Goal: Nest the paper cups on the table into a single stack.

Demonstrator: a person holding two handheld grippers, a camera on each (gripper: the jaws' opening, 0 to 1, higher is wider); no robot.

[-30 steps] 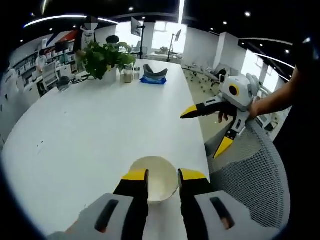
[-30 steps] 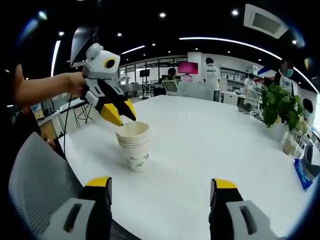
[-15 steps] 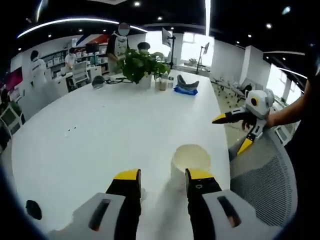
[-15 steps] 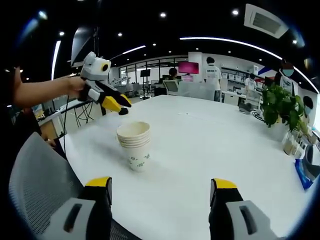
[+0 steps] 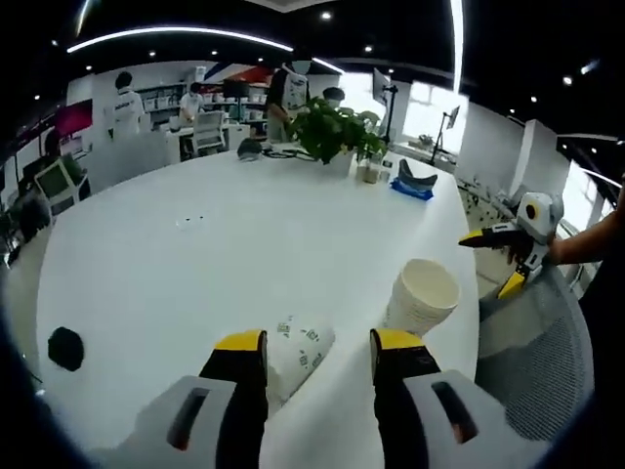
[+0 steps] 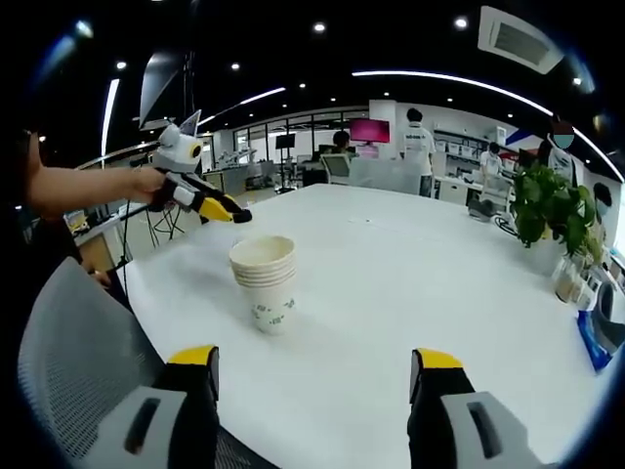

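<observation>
White table (image 6: 410,283) bears the upright cup stack (image 6: 264,283) — mouth up — both grippers released, empty.

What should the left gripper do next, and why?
Probably ease the left gripper down and forward to close on the loose cup. That cup seems to lie on its side on the table, just ahead between the open jaws, apart from the upright stack, so it seems not yet nested.

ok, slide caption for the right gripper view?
Nested paper cup stack upright on white table; left gripper beyond it.
</observation>
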